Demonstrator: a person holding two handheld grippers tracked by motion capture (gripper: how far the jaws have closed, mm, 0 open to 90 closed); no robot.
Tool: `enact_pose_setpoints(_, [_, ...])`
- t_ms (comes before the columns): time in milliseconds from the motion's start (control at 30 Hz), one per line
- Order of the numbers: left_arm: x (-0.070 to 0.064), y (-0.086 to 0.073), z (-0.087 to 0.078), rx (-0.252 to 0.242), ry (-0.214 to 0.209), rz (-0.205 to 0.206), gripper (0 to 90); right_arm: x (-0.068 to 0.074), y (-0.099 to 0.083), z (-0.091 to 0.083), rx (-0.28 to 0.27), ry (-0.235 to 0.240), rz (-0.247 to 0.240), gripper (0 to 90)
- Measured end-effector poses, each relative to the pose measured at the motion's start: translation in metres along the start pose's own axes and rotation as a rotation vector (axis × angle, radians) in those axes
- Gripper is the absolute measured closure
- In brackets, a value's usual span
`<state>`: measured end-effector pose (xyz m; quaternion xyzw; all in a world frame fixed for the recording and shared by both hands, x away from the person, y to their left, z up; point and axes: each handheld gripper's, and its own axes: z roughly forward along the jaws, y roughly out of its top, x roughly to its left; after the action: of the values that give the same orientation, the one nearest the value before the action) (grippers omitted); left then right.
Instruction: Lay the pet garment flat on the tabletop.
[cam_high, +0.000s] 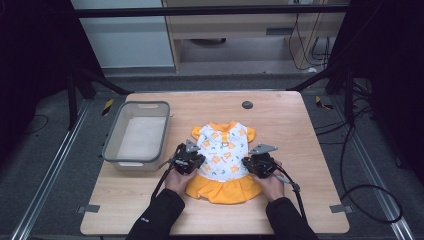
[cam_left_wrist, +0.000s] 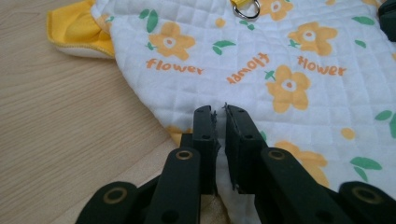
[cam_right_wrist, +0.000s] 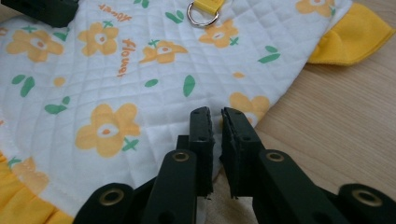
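A small white quilted dress (cam_high: 224, 155) with orange flowers, yellow sleeves and a yellow skirt lies flat on the wooden table (cam_high: 290, 125). My left gripper (cam_high: 187, 159) is at the dress's left side and my right gripper (cam_high: 260, 162) at its right side, each held in a hand. In the left gripper view the gripper (cam_left_wrist: 220, 112) is shut on the side edge of the dress (cam_left_wrist: 261, 60), with white cloth pinched between the jaws. Likewise, in the right gripper view the gripper (cam_right_wrist: 215, 114) is shut on the opposite edge of the dress (cam_right_wrist: 140, 79). A metal ring (cam_right_wrist: 203, 14) sits near the collar.
A grey plastic bin (cam_high: 112, 145) with a pale lining stands on the table's left part. A small black round disc (cam_high: 247, 105) sits near the far edge. Dark frame posts and cables surround the table.
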<state>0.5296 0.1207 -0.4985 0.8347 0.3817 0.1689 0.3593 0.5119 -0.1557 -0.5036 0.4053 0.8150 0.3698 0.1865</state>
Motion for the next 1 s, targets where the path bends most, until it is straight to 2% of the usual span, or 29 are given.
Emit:
enact_pose_setpoints(167, [0.001, -0.001, -0.003, 0.011, -0.011, -0.003, 80.2, 0.001, -0.001, -0.005, 0.027, 0.008, 0.003, 85.3])
enact_pose_setpoints(233, [0.001, 0.0, -0.007, 0.005, -0.02, -0.014, 76.1, 0.003, -0.001, -0.006, 0.029, 0.011, 0.007, 85.4])
enact_pose_setpoints(367, [-0.002, 0.003, -0.029, -0.044, -0.056, -0.008, 75.2, 0.006, 0.002, -0.019, -0.006, 0.035, -0.001, 88.0])
enact_pose_setpoints(433, [-0.007, 0.002, -0.042, -0.043, -0.076, 0.022, 75.4, 0.009, 0.002, -0.031, -0.043, 0.061, -0.002, 89.5])
enact_pose_setpoints(500, [-0.012, -0.003, -0.048, -0.035, -0.086, 0.048, 75.6, 0.013, 0.0, -0.038, -0.055, 0.08, -0.002, 89.9])
enact_pose_setpoints(633, [-0.022, -0.018, -0.048, 0.043, -0.078, 0.118, 76.4, 0.021, -0.012, -0.045, -0.029, 0.109, -0.022, 90.0])
enact_pose_setpoints(667, [-0.023, -0.022, -0.047, 0.053, -0.078, 0.122, 76.6, 0.023, -0.016, -0.045, -0.014, 0.109, -0.023, 90.0])
enact_pose_setpoints(733, [-0.022, -0.03, -0.047, 0.063, -0.098, 0.099, 77.0, 0.025, -0.023, -0.044, 0.009, 0.113, -0.017, 90.0])
enact_pose_setpoints(867, [-0.023, -0.037, -0.05, 0.069, -0.101, 0.104, 77.6, 0.027, -0.032, -0.048, 0.029, 0.117, -0.01, 90.0])
enact_pose_setpoints(1000, [-0.026, -0.043, -0.054, 0.06, -0.114, 0.084, 77.7, 0.029, -0.04, -0.055, 0.044, 0.12, -0.004, 90.0])
